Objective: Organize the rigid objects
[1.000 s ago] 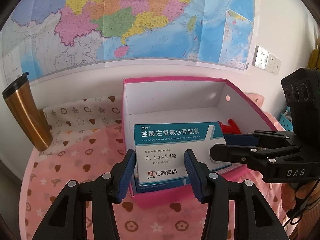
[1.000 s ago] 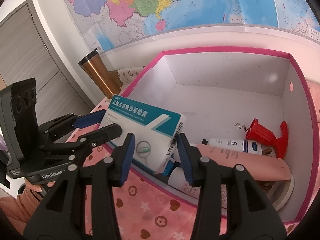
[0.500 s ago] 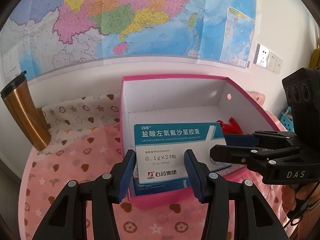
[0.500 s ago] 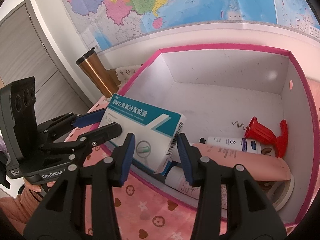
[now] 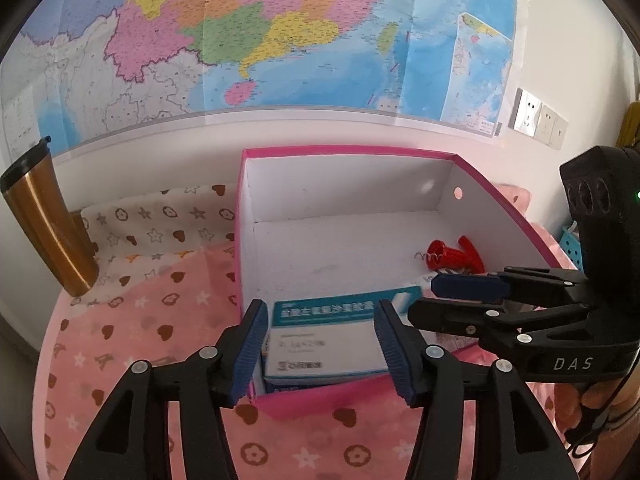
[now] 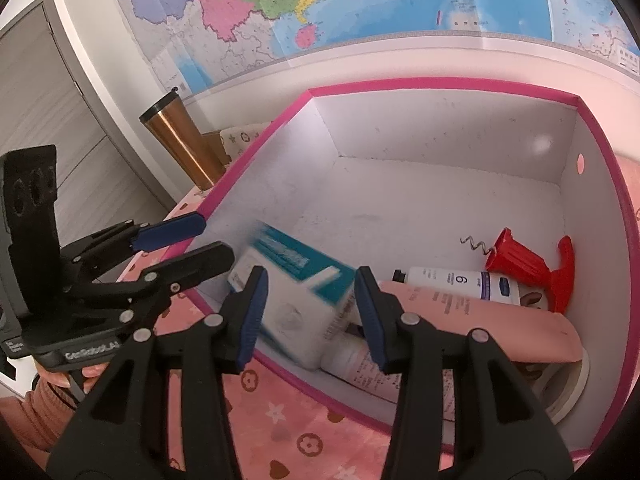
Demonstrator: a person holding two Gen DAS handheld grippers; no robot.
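While the medicine box (image 5: 326,344) is blurred in both views and lies low inside the pink storage box (image 5: 348,152), against its near left corner, the release is judged to be the step in hand. The jaws of the left gripper (image 5: 318,354) are opening, with the carton seen between them but not pressed by the blue pads (image 5: 250,350); a gap is visible on each side. The jaws of the right gripper (image 6: 310,316) are opening too, and the carton (image 6: 292,304) is framed between them without contact.

For a clean finish, both grippers are best kept spread and drawn back up over the pink rim, so that the carton is not dragged or tipped. Care is needed near the white lotion bottle (image 6: 456,282), the pink tube (image 6: 472,322) and the red corkscrew (image 6: 524,266), which lie just beside the carton's landing spot. The copper tumbler (image 5: 48,224) stands well apart on the patterned cloth (image 5: 132,320).

Compared with 1 second ago, the carton is no longer clamped and raised at rim level by 2 grippers: it is seen lower, inside the box, and both sets of fingers are wider apart.
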